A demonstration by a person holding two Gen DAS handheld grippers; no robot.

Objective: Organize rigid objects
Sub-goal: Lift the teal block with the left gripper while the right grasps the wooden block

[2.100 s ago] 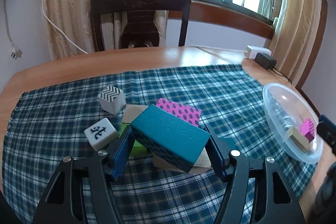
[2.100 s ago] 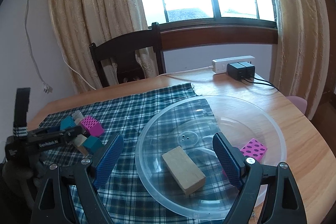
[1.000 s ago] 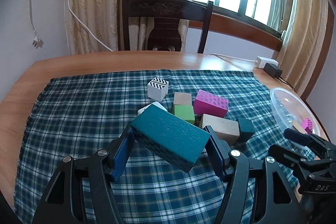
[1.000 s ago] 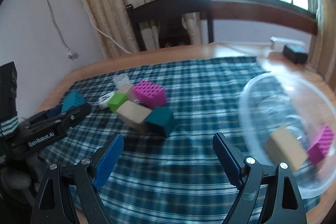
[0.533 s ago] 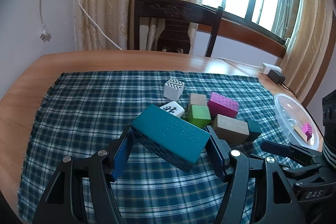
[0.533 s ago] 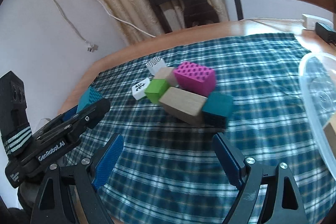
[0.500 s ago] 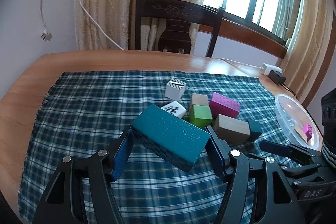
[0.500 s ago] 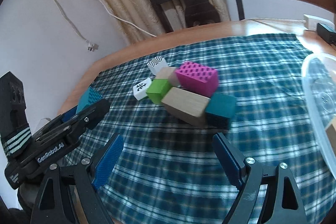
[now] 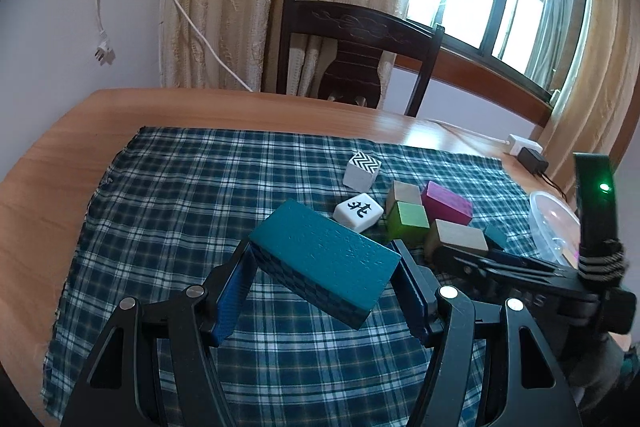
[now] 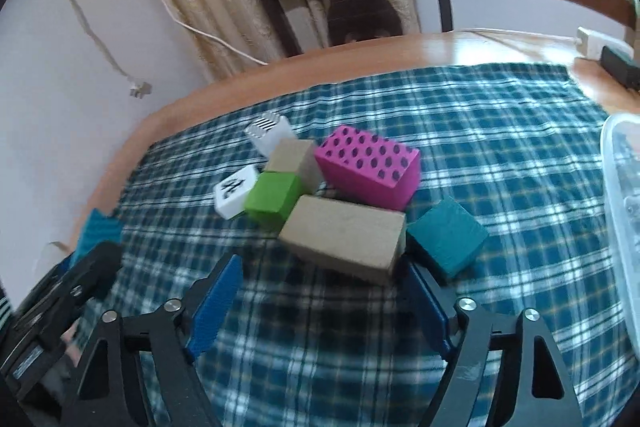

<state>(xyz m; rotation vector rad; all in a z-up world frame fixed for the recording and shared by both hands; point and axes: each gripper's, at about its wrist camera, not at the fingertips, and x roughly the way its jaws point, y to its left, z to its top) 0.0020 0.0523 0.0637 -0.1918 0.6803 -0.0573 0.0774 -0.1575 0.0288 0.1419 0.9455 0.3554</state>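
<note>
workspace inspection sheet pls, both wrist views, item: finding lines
surface: wooden table under blue plaid cloth
job's things: pile of magenta dotted block, long tan wooden block, green cube, small teal cube, two white patterned cubes; clear plastic bowl
clutter: nothing seen
grippers: left gripper clamps large teal block; right gripper closing, nothing between its pads, near tan block
cables: white cord, power strip
surroundings: dark chair, curtains, window

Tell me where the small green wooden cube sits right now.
In the right wrist view the green cube lies left of centre on the plaid cloth, between the white character tile and the long plain wooden block.
</note>
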